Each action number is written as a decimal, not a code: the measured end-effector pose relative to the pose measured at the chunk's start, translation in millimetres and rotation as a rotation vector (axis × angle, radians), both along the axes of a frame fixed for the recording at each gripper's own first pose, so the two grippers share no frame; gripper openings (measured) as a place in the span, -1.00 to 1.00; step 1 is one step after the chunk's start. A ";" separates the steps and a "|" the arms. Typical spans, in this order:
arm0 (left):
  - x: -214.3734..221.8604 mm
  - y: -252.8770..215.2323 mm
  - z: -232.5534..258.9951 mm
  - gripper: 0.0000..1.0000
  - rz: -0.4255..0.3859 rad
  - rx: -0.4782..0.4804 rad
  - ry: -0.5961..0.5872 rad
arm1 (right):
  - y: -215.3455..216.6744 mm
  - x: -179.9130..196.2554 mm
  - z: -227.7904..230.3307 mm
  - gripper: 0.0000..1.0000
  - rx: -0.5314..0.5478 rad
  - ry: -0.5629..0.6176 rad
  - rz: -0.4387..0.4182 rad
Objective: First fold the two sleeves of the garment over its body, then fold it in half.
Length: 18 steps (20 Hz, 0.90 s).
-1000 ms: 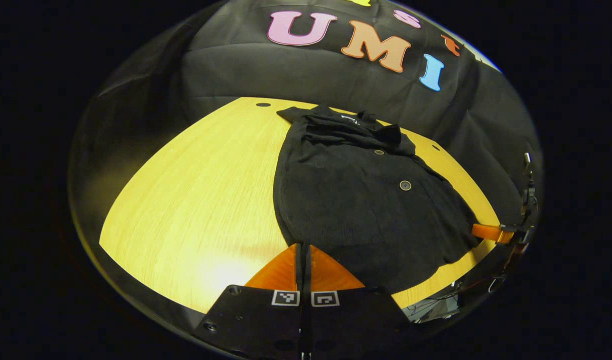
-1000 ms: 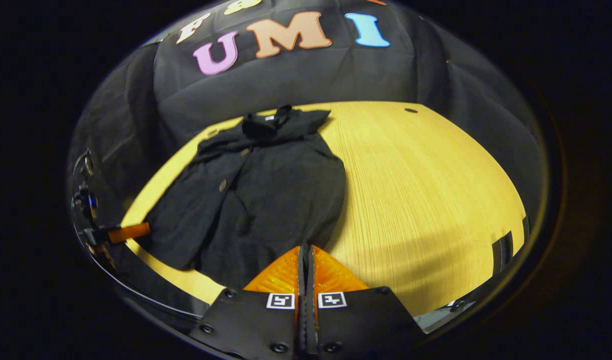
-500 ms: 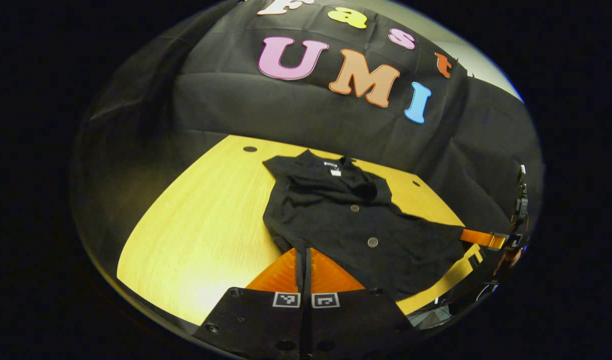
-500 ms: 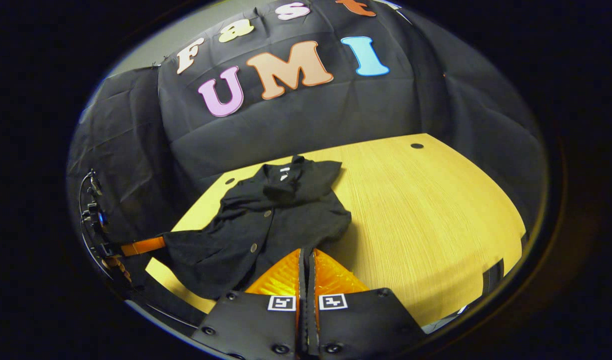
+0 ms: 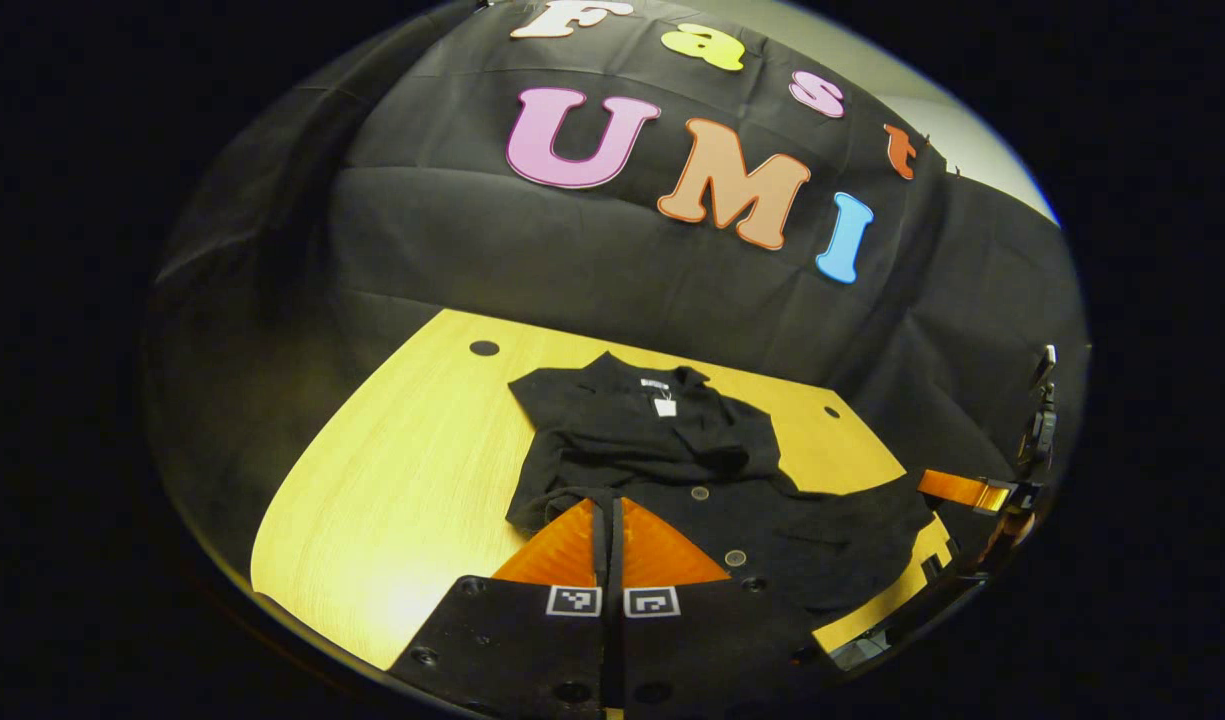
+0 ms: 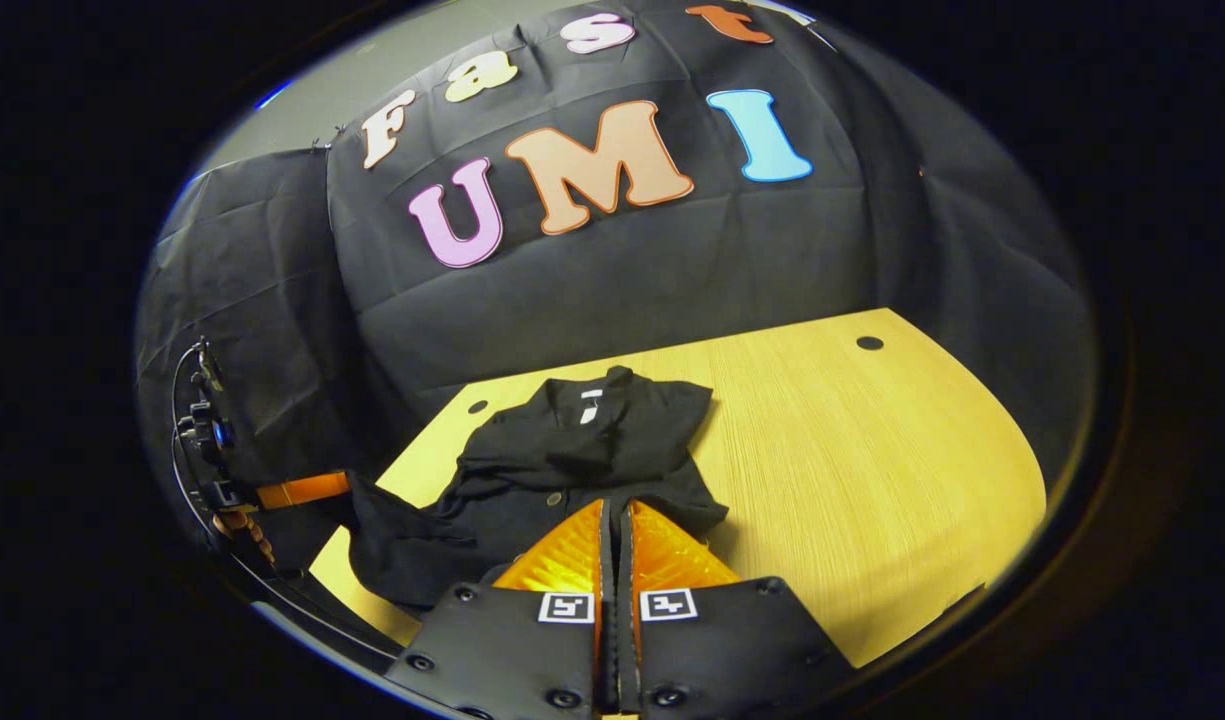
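Note:
A black buttoned garment [image 5: 662, 440] lies collar-away on the yellow wooden table [image 5: 392, 470], sleeves folded over its body. Its near hem is raised off the table and sags between the two grippers. In the left gripper view my left gripper [image 5: 607, 502] is shut on the hem's left corner. The right gripper [image 5: 957, 488] holds the other corner at the far right. In the right gripper view my right gripper [image 6: 615, 505] is shut on its corner of the garment [image 6: 582, 450], with the left gripper [image 6: 302, 490] at the far left. The hem under the fingers is hidden.
The table [image 6: 872, 470] stretches wide to the right of the garment, with a small round hole [image 6: 869, 343] near its far edge. Another hole [image 5: 484, 348] sits at the far left corner. The black cloth wall [image 5: 592, 260] stands right behind the table.
Both grippers have risen and moved toward the collar, carrying the hem up off the table. The visible flat part of the garment has shrunk.

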State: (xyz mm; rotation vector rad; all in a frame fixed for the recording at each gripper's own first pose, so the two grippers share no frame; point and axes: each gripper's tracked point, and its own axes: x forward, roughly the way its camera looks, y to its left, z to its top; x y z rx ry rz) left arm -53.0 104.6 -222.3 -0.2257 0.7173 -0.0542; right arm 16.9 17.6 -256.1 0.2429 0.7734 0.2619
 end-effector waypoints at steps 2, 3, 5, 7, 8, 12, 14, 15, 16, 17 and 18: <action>32.2 3.8 14.3 -1.00 0.004 0.006 -0.047 | 1.0 28.6 9.6 -0.95 -0.003 -0.014 0.012; 50.8 7.1 20.0 -1.00 0.010 0.012 -0.076 | -0.1 45.3 14.6 -0.95 0.001 -0.032 0.006; 83.0 10.3 28.1 -1.00 0.016 0.015 -0.121 | -3.1 78.5 20.2 -0.95 0.014 -0.041 -0.004; 110.7 13.9 23.9 -1.00 0.023 0.022 -0.125 | -5.5 111.9 19.8 -0.95 0.021 -0.050 -0.015; 125.7 16.1 21.9 -1.00 0.031 0.023 -0.128 | -7.8 127.1 19.1 -0.95 0.023 -0.057 -0.021; 172.7 21.5 6.6 -1.00 0.050 0.034 -0.119 | -16.0 177.4 0.7 -0.95 0.019 -0.040 -0.024; 194.5 24.2 -3.4 -1.00 0.049 0.060 -0.115 | -17.1 201.5 -11.2 -0.96 0.037 -0.031 -0.036; 203.9 25.2 -8.3 -1.00 0.052 0.066 -0.109 | -18.3 212.5 -19.3 -0.95 0.044 -0.022 -0.039; 211.5 25.4 -15.4 -1.00 0.053 0.067 -0.099 | -20.6 223.5 -27.5 -0.96 0.043 -0.010 -0.040; 219.7 27.2 -22.1 -1.00 0.061 0.068 -0.091 | -22.4 234.0 -35.3 -0.96 0.041 -0.003 -0.041; 227.4 29.9 -30.1 -1.00 0.070 0.071 -0.080 | -23.1 242.5 -43.0 -0.95 0.041 0.007 -0.039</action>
